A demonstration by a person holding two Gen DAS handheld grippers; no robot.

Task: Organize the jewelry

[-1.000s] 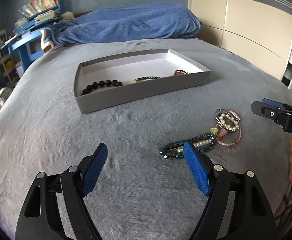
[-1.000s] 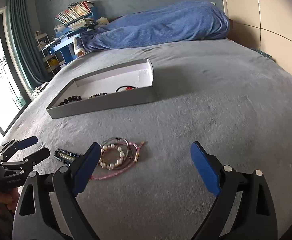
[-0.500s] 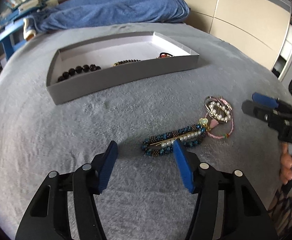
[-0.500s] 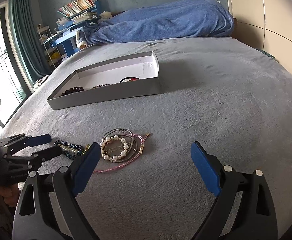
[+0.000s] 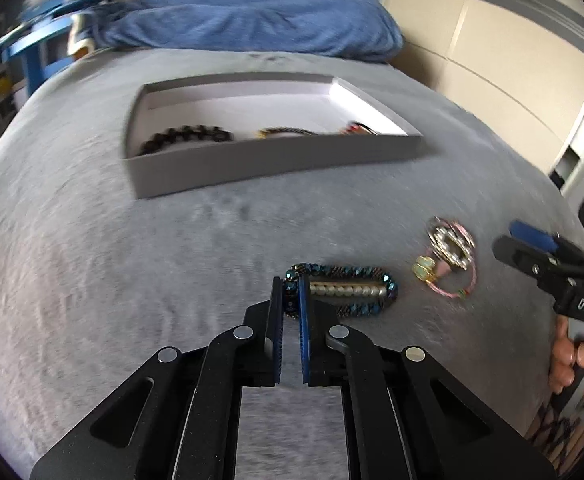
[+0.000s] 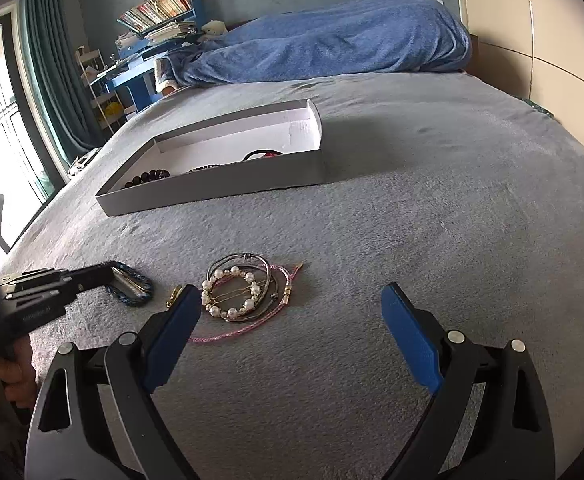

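Your left tongs (image 5: 291, 294) have now clenched on the blue beaded bracelet (image 5: 342, 290), ready for the shallow grey cardboard tray (image 5: 252, 164); your right tongs (image 6: 290, 320) stay released.

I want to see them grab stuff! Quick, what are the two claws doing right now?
Left gripper: closed on the blue beaded bracelet, pinching its near end.
Right gripper: open, holding nothing, just above the pearl bracelet pile.

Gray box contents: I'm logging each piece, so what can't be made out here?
- Left wrist view: motion blur smears the pieces in the gray box.
- Right wrist view: its near wall hides most of the dark beads.
- Blue beaded bracelet: partly covered by the left gripper.
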